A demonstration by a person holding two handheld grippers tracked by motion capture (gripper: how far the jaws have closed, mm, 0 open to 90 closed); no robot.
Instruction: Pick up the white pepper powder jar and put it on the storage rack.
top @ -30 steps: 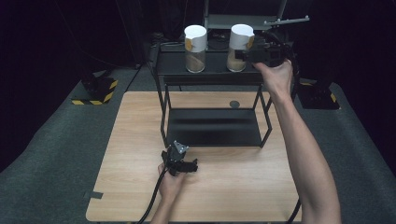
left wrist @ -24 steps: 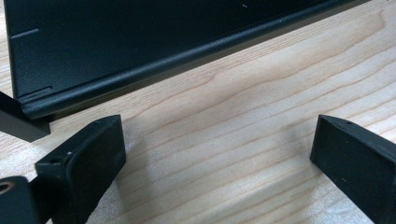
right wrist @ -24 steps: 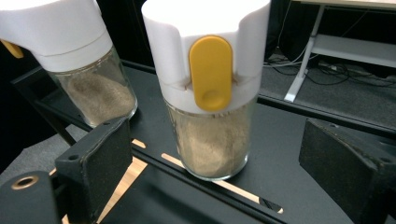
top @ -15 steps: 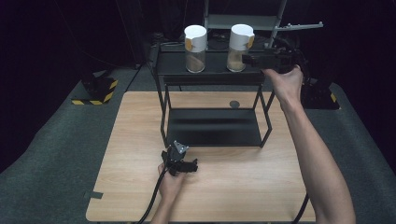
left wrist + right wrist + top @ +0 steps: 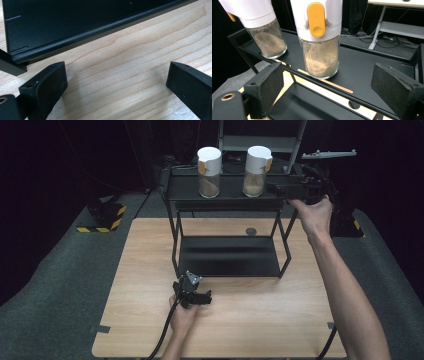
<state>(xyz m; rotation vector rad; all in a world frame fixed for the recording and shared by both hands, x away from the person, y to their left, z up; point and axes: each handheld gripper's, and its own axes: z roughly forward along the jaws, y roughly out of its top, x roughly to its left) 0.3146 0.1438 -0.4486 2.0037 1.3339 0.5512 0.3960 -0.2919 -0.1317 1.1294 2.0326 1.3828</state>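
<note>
Two glass jars of tan powder with white lids stand on the top shelf (image 5: 230, 202) of a black rack: the left jar (image 5: 209, 170) and the right jar (image 5: 256, 172). My right gripper (image 5: 274, 188) hovers at the shelf's right end and points at the right jar. Its jaws have just been closing, stand open, and hold nothing. In the right gripper view, the right jar (image 5: 320, 57) with its yellow tab stands ahead of my right gripper (image 5: 327, 68). My left gripper (image 5: 194, 292) rests open on the wooden table before the lower shelf (image 5: 227, 255). The left gripper (image 5: 116, 67) holds nothing.
The rack's legs stand on the wooden table (image 5: 150, 250), which has a small dark round mark (image 5: 251, 231) behind the lower shelf. A black and yellow striped base (image 5: 100, 217) sits on the floor at the left. A pale stand (image 5: 260, 142) rises behind the rack.
My right gripper has drawn back to the right and slightly down, away from the right jar. The left gripper has stayed put.
</note>
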